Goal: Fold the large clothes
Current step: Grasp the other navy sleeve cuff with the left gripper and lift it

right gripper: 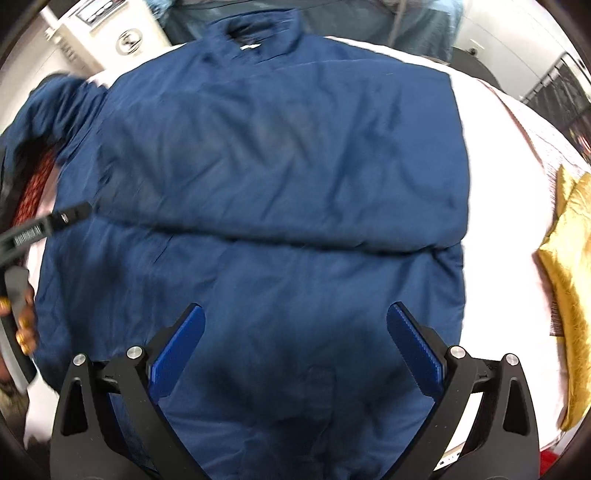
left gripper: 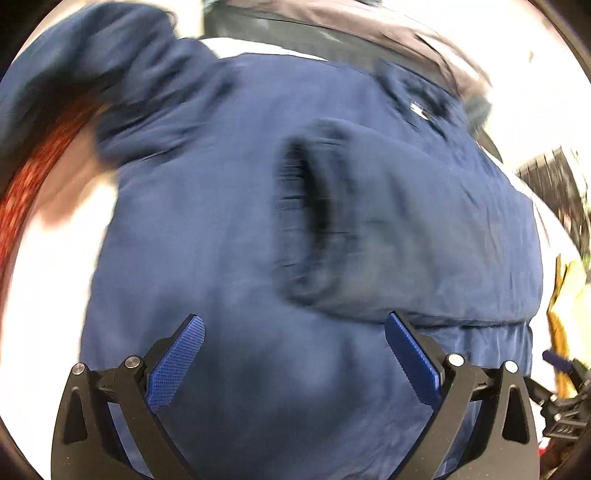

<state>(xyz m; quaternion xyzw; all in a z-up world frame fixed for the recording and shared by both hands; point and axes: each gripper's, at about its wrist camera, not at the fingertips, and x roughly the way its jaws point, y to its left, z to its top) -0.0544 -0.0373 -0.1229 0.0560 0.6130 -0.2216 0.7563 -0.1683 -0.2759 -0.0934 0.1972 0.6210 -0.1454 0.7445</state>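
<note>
A navy blue garment [right gripper: 280, 184] lies spread flat across a white tabletop [right gripper: 506, 192], its collar [right gripper: 258, 33] at the far edge and a horizontal crease running across its middle. The right wrist view takes in nearly the whole piece: the right side folded to a straight vertical edge, and a sleeve [right gripper: 48, 110] bunched at the far left, trailing over a red patterned cloth [right gripper: 35, 184]. The left wrist view, blurred by motion, shows what the other does not: a sleeve cuff [left gripper: 310, 214] lying open-mouthed on top of the garment's body, and a small white label [left gripper: 419, 109] near the collar.

The right gripper [right gripper: 295, 332] hangs over the near hem, jaws spread wide and holding nothing. The left gripper [left gripper: 295, 343] hangs over the same cloth, jaws equally wide and empty; from the right wrist view its black body enters at the left edge, a hand [right gripper: 22, 314] wrapped around its grip.

Bare white tabletop runs along the garment's right edge up to a gold satin cloth [right gripper: 569, 288] near the rim. On the left, open surface is narrow, taken up by the red cloth and bunched sleeve.
</note>
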